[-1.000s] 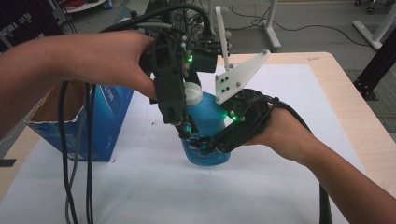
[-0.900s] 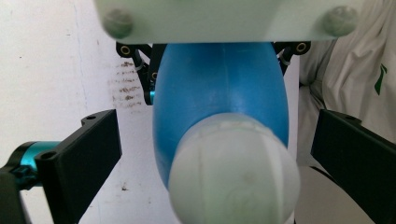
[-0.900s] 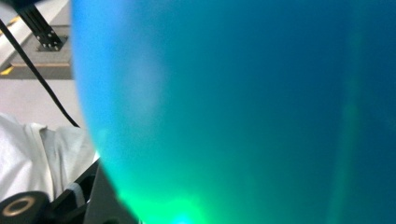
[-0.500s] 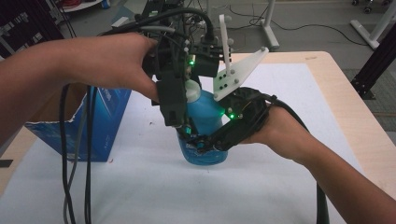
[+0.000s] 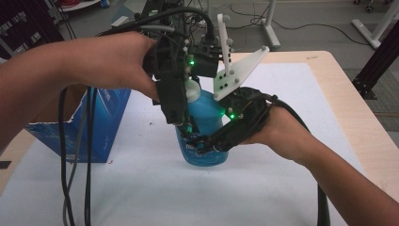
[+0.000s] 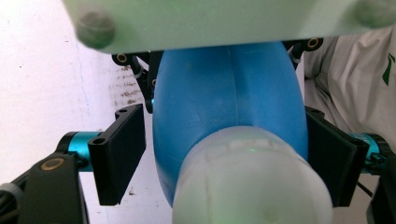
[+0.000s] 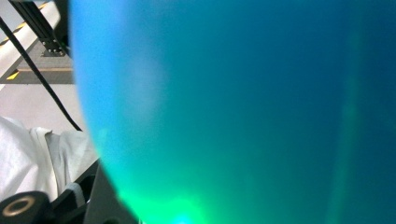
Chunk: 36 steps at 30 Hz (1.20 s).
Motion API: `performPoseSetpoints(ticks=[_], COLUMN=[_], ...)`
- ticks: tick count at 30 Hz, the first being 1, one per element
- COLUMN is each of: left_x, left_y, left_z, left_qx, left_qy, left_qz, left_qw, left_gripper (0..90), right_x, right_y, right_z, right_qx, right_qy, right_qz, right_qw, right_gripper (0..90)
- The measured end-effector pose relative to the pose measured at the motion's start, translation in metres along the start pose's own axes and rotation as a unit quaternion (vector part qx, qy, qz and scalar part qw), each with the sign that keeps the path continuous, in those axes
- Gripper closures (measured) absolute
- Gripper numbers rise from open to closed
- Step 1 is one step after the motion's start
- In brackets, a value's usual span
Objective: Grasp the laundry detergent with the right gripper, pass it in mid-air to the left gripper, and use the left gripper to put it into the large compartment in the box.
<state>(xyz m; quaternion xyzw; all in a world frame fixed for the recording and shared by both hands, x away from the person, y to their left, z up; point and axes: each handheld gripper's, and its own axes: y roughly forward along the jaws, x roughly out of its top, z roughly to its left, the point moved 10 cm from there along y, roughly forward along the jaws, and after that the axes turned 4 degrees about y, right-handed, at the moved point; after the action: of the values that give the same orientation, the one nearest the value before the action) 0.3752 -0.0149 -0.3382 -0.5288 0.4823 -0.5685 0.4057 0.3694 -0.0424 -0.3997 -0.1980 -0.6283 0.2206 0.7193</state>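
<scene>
While the blue bottle (image 5: 203, 125) stands upright on the white-covered surface (image 5: 263, 188), both tongs work on it at once. Left tongs (image 5: 187, 128) come down from above along the bottle's near-left side; in the left gripper view the two black jaws straddle the blue body (image 6: 229, 126), one on each side, with the white cap (image 6: 252, 182) below them in that picture. The right-hand jaw looks pressed to the wall; on the left a sliver of gap may remain, so I cannot tell whether the grip is made. Right tongs (image 5: 207, 143) reach in from the right and meet the lower body, just above the base. The right gripper view is too close to the blue wall (image 7: 243, 107) to read jaw spacing, so their state cannot be told either.

Risks, as a judgement:
- Two tools pulling on one bottle in different directions could tip it or twist it out of a weak hold.
- The body is smooth and rounded; a pinch on the curve may slide upward or let it squirt free.
- Squeezing the soft wall with the cap loose could push liquid out.
- Trailing cables (image 5: 75, 155) left of the left tongs could drag on the box.

Count: one bottle, one cap, one blue cardboard box (image 5: 89, 127) left of the left tongs, two tongs.
</scene>
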Motion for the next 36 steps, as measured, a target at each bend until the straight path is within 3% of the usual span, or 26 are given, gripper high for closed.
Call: performPoseSetpoints(ticks=[19, 32, 36], left_x=[0.0009, 0.0009, 0.0021], left_y=[-0.0003, -0.0025, -0.0046], left_z=[-0.0030, -0.0039, -0.0045], left_qx=[-0.009, -0.009, -0.009], left_qy=[0.011, 0.016, 0.009], left_qz=[-0.007, -0.007, -0.003], left_qw=[0.9999, 0.9998, 0.9999], left_gripper=[35.5, 36.8, 37.1], right_x=[-0.0002, 0.0008, 0.0019], right_y=[0.0014, 0.0017, 0.0011], right_z=[0.0006, 0.0020, 0.0024], right_qx=[0.002, 0.005, 0.006], right_qy=[-0.001, -0.002, -0.005], right_qz=[0.001, 0.000, -0.003], right_qw=[1.0000, 1.0000, 1.0000], right_gripper=[45.5, 45.4, 44.9])
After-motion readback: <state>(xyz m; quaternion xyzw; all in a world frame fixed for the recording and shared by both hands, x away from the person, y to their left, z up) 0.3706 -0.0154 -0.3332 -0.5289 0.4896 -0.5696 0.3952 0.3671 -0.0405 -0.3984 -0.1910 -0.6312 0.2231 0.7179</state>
